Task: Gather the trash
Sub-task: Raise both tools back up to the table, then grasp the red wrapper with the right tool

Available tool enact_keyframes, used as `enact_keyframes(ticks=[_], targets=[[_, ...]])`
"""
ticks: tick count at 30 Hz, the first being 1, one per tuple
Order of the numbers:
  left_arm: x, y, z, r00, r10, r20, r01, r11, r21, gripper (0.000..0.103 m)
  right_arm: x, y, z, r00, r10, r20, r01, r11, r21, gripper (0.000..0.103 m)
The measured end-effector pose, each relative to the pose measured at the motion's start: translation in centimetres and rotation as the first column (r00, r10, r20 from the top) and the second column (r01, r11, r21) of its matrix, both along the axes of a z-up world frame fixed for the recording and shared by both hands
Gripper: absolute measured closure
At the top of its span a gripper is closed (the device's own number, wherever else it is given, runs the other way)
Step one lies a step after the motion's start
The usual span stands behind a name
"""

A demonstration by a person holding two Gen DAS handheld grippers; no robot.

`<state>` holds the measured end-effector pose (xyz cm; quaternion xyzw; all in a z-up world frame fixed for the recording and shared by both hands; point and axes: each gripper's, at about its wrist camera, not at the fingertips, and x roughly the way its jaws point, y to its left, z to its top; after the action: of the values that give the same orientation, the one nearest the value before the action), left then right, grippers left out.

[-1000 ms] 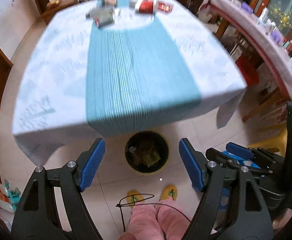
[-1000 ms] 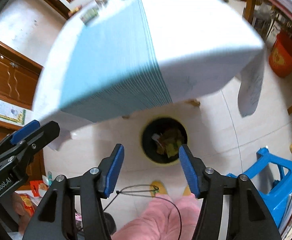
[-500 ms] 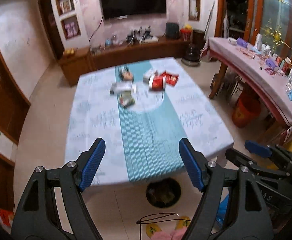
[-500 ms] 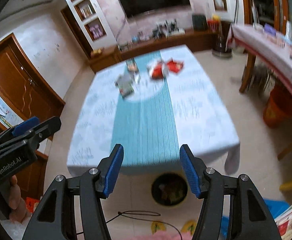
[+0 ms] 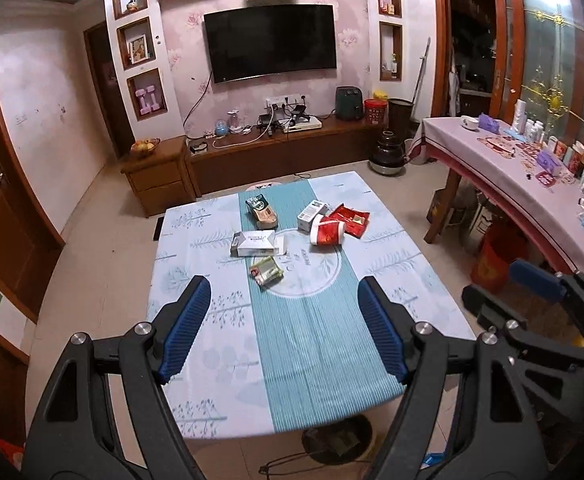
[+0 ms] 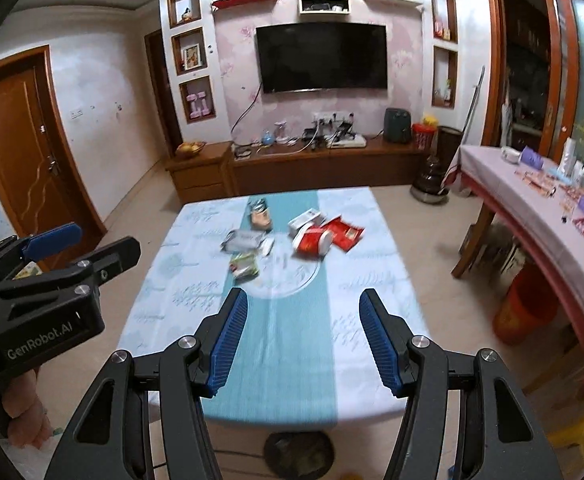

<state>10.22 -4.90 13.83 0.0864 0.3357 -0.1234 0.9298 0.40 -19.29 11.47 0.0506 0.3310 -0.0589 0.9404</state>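
Several pieces of trash lie on the far half of the table (image 5: 196, 360): a white box (image 5: 254, 243), a small green packet (image 5: 266, 271), a red paper cup on its side (image 5: 327, 233), a red wrapper (image 5: 351, 220), a white carton (image 5: 311, 211) and a dark snack bag (image 5: 262, 210). The same pile shows in the right wrist view, with the red cup (image 6: 311, 243) and green packet (image 6: 244, 265). A black bin (image 5: 337, 438) stands on the floor under the near table edge. My left gripper (image 5: 284, 328) and right gripper (image 6: 303, 334) are both open, empty, and held before the near edge.
A long side table (image 5: 503, 168) with bottles stands at the right, an orange bucket (image 6: 525, 306) under it. A TV cabinet (image 5: 276, 152) runs along the far wall. A blue stool and a yellow stool (image 6: 579, 424) are at the near right. A door (image 6: 24, 152) is at the left.
Both grippers have tilted up from the bin on the floor and now face across the table at the trash and the TV wall. Both stay open and empty.
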Motion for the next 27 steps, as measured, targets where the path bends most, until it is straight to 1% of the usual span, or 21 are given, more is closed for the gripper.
enact_keyframes(ticks=[2,3,4,7,10,12,14,15,16,19,20,22,23,24,27], targets=[[1.8,-0.9,-0.3,1.0,0.016,0.01,-0.016,1.0,0.0,0.029,2.1,-1.1,-0.1,1.0,0.01,-0.004,-0.01,1.0,-0.009,0.044],[3.1,-1.4,-0.5,0.999,0.029,0.016,-0.029,1.0,0.001,0.029,4.3,-2.3,-0.3,0.999,0.036,-0.013,-0.036,0.999,-0.002,0.044],[4.3,-2.0,-0.7,0.999,0.041,0.019,-0.041,0.999,0.001,0.029,5.4,-2.9,-0.4,0.999,0.049,-0.017,-0.049,0.999,0.002,0.044],[9.7,-4.0,-2.1,0.995,0.095,0.008,-0.095,0.995,-0.002,0.029,10.6,-5.8,-1.5,0.995,0.095,-0.03,-0.095,0.995,0.015,0.044],[16.0,-6.5,-4.0,0.987,0.153,-0.045,-0.153,0.988,-0.002,0.029,16.8,-8.9,-2.8,0.988,0.147,-0.049,-0.146,0.989,0.016,0.044],[20.9,-8.7,-6.4,0.977,0.18,-0.112,-0.18,0.984,0.008,0.029,21.3,-11.1,-4.4,0.981,0.177,-0.074,-0.176,0.984,0.023,0.044],[24.6,-10.6,-8.7,0.969,0.19,-0.157,-0.189,0.982,0.021,0.029,26.9,-13.9,-6.9,0.967,0.221,-0.127,-0.219,0.975,0.028,0.044],[26.8,-11.6,-10.4,0.961,0.199,-0.19,-0.198,0.98,0.026,0.029,28.6,-14.7,-8.0,0.962,0.233,-0.144,-0.231,0.973,0.03,0.044],[28.6,-12.4,-11.8,0.955,0.204,-0.215,-0.204,0.979,0.025,0.029,31.3,-16.0,-9.7,0.952,0.249,-0.176,-0.247,0.968,0.036,0.044],[33.4,-14.3,-17.6,0.922,0.24,-0.305,-0.249,0.968,0.011,0.029,38.5,-19.1,-15.2,0.921,0.282,-0.268,-0.272,0.96,0.072,0.044],[34.2,-14.7,-18.9,0.914,0.245,-0.323,-0.256,0.967,0.008,0.029,40.1,-19.8,-16.9,0.912,0.287,-0.293,-0.275,0.958,0.083,0.044],[36.0,-15.4,-22.2,0.888,0.254,-0.382,-0.275,0.961,0.001,0.029,43.9,-21.2,-21.0,0.89,0.293,-0.348,-0.274,0.956,0.105,0.044],[36.7,-15.7,-23.6,0.875,0.258,-0.409,-0.286,0.958,-0.006,0.029,45.3,-21.6,-22.4,0.883,0.297,-0.364,-0.275,0.955,0.111,0.044],[37.6,-16.1,-25.2,0.859,0.266,-0.438,-0.301,0.954,-0.011,0.029,46.5,-22.0,-24.2,0.877,0.299,-0.376,-0.276,0.954,0.113,0.044],[39.2,-16.9,-28.5,0.821,0.289,-0.492,-0.342,0.939,-0.02,0.029,48.7,-21.9,-28.0,0.87,0.296,-0.395,-0.272,0.955,0.116,0.044]])
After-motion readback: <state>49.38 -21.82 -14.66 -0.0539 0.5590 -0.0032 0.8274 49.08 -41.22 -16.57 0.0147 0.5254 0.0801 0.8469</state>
